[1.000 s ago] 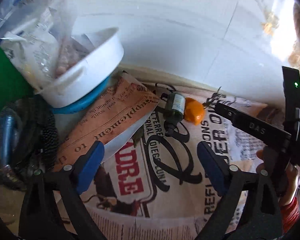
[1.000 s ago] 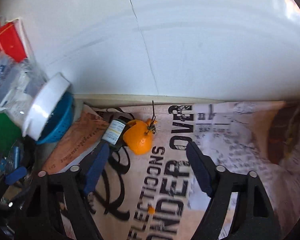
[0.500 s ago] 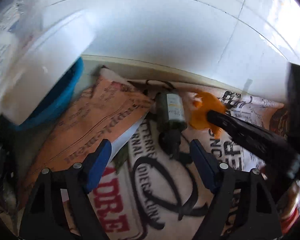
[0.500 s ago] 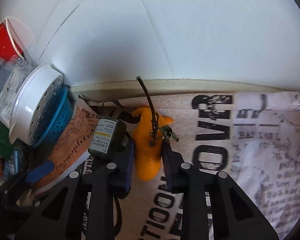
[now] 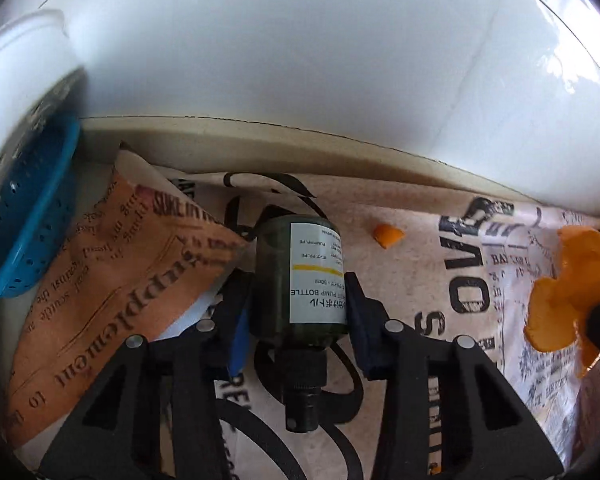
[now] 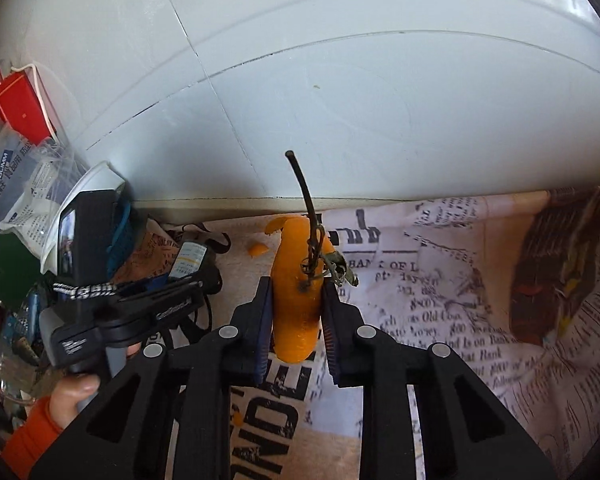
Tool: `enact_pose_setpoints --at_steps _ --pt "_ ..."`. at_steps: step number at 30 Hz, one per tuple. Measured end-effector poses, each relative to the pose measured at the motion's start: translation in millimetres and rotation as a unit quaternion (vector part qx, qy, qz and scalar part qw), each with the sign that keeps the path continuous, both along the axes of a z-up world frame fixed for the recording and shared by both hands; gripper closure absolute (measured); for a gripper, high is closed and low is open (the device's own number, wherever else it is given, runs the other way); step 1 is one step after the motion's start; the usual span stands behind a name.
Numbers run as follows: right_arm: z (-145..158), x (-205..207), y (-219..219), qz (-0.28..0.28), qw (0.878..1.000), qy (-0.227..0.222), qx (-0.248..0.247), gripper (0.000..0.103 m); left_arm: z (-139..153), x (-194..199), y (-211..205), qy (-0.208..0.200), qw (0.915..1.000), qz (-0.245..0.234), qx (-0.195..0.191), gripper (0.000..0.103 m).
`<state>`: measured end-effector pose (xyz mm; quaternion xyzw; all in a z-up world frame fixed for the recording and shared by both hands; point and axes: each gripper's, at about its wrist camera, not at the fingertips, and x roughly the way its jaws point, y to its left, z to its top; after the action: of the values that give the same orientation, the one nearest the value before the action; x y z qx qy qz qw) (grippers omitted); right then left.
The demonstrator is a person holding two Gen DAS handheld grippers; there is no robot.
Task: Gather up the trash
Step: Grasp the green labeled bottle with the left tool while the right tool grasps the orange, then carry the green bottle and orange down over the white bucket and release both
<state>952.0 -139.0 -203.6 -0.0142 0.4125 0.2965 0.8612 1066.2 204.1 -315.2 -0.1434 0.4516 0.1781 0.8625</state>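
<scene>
My left gripper (image 5: pixel 298 312) is shut on a small dark green pump bottle (image 5: pixel 300 280) with a white label, lying on the newspaper with its pump end toward me. My right gripper (image 6: pixel 296 320) is shut on an orange peel (image 6: pixel 298 280) with a dark stem and dried leaf, held a little above the paper. The peel also shows at the right edge of the left wrist view (image 5: pixel 568 292). A small peel scrap (image 5: pixel 387 235) lies near the wall; it shows in the right wrist view too (image 6: pixel 257 249). The left gripper and bottle (image 6: pixel 188 264) appear at left there.
Printed newspaper (image 6: pixel 480 300) covers the surface up to a white tiled wall (image 5: pixel 300 60). An orange printed sheet (image 5: pixel 112 288) lies left of the bottle. A blue colander (image 5: pixel 28 208) under a white one (image 5: pixel 16 80) stands at left, with plastic bags (image 6: pixel 16 176) and a red box (image 6: pixel 18 108).
The left gripper moved in and closed on the pump bottle. The right gripper, closed on the orange peel, lifted it and moved it right, away from the bottle.
</scene>
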Motion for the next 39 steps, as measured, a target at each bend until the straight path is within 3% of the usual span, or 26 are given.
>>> enact_pose_setpoints --at_steps 5,10,15,20,26,30,39 --pt "7.7 -11.3 -1.3 0.0 1.0 0.0 0.004 0.083 14.6 -25.8 -15.9 -0.005 0.9999 -0.014 0.004 0.062" --pt "25.6 -34.6 10.3 0.0 1.0 -0.01 0.016 0.083 50.4 -65.4 -26.0 -0.03 0.9989 -0.033 0.012 0.062" --pt "54.0 -75.4 15.4 -0.009 0.999 -0.035 0.024 0.083 95.0 -129.9 -40.2 -0.071 0.9952 -0.061 0.028 0.062" --pt "75.3 -136.5 24.1 -0.034 0.997 -0.061 0.029 0.083 119.0 -200.7 -50.8 -0.091 0.9891 -0.097 0.063 0.062" --pt "77.0 -224.5 32.2 -0.067 0.994 -0.078 0.029 0.083 138.3 -304.4 -47.4 -0.109 0.9827 -0.145 0.037 0.062" --pt "81.3 -282.0 32.4 -0.082 0.992 -0.089 0.029 0.083 150.7 -358.6 -53.5 -0.114 0.9776 -0.172 0.041 0.062" --pt "89.4 -371.0 27.7 -0.088 0.993 -0.073 0.015 0.083 166.6 -449.4 -78.2 -0.109 0.9747 -0.191 0.039 0.062"
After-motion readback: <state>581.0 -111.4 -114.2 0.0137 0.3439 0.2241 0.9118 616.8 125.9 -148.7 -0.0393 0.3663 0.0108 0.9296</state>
